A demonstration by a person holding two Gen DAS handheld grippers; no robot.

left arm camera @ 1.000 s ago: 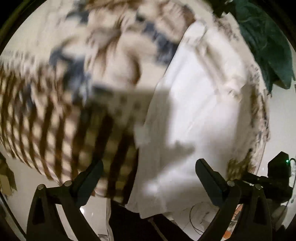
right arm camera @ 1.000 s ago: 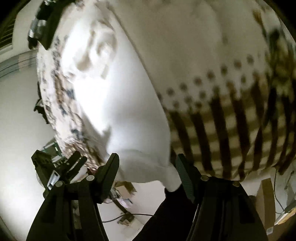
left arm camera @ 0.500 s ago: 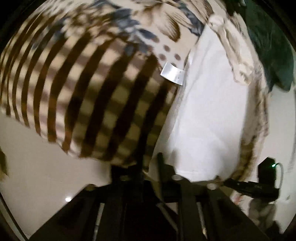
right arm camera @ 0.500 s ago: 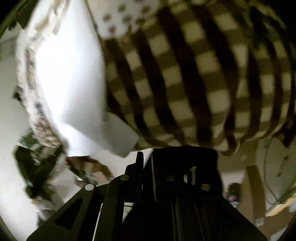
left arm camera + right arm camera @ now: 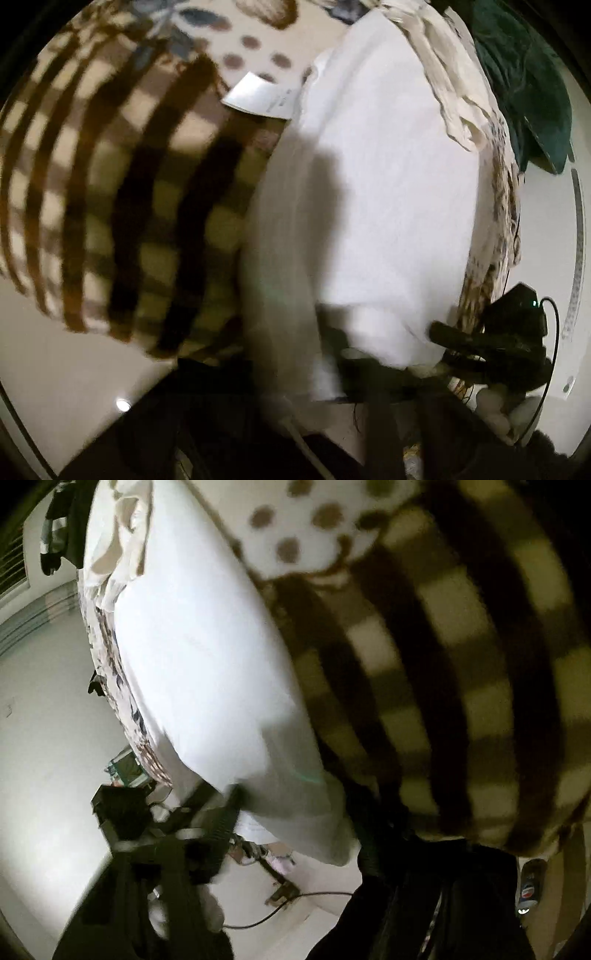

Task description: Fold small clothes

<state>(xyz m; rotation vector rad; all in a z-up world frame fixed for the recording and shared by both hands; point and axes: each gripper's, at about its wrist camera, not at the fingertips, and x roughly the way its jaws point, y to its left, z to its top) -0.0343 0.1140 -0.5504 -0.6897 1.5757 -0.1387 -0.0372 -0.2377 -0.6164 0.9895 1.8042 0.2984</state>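
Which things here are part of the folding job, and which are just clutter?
Job: white garment, lying on the patterned blanket.

Clutter: green cloth, drink can, black cable, black box with a green light.

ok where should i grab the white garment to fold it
Take the white garment by its near hem corners, coming in from the near edge: it lies flat on the checked blanket, and that hem seems to hang past the edge, so it can probably be pinched from both sides.
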